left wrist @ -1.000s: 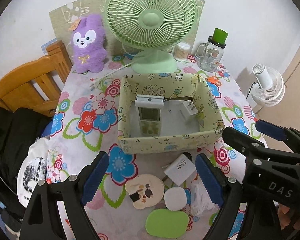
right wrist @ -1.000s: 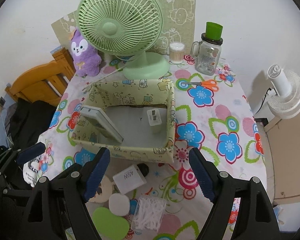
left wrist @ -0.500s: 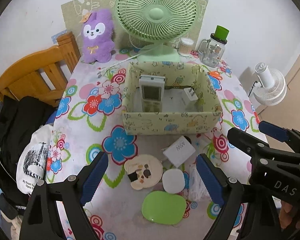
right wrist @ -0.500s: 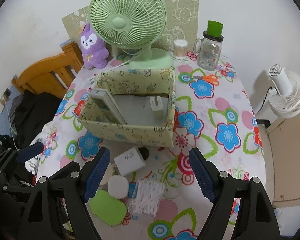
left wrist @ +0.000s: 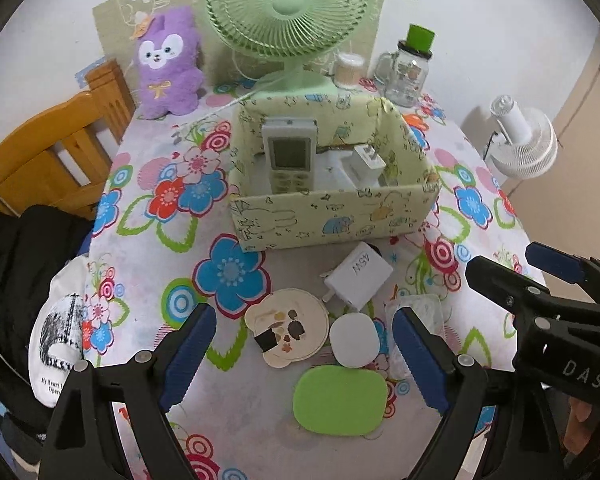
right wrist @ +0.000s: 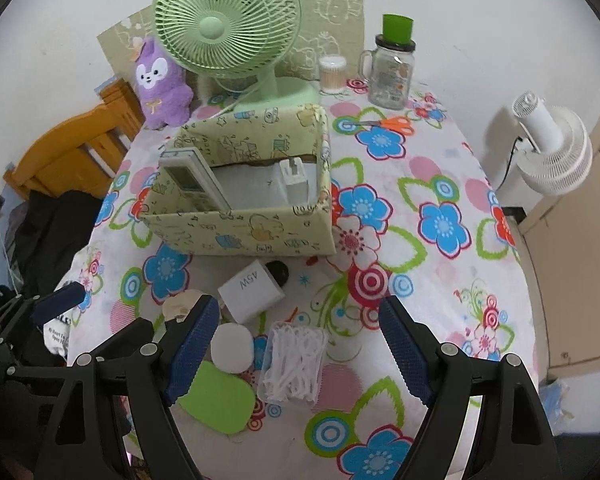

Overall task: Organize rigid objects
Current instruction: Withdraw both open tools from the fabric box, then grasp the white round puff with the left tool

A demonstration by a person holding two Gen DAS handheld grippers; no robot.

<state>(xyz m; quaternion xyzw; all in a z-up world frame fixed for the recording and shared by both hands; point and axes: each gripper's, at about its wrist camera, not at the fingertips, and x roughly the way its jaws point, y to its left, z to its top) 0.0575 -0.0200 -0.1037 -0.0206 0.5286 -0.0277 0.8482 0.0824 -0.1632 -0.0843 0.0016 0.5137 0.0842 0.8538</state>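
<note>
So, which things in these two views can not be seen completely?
- Small black object: right wrist view, mostly behind the white charger.
- Remote control: both views, lower end behind the box wall.
- Beige disc: right wrist view, mostly covered by a finger pad of the right gripper.

White charger (left wrist: 358, 276): "45W" on its top face. Right gripper (left wrist: 540, 276) body: "DAS". White bag (left wrist: 56, 336): partial "My Heart".

Remote (left wrist: 290, 156) and charger (left wrist: 366, 160) in box (left wrist: 332, 220)
</note>
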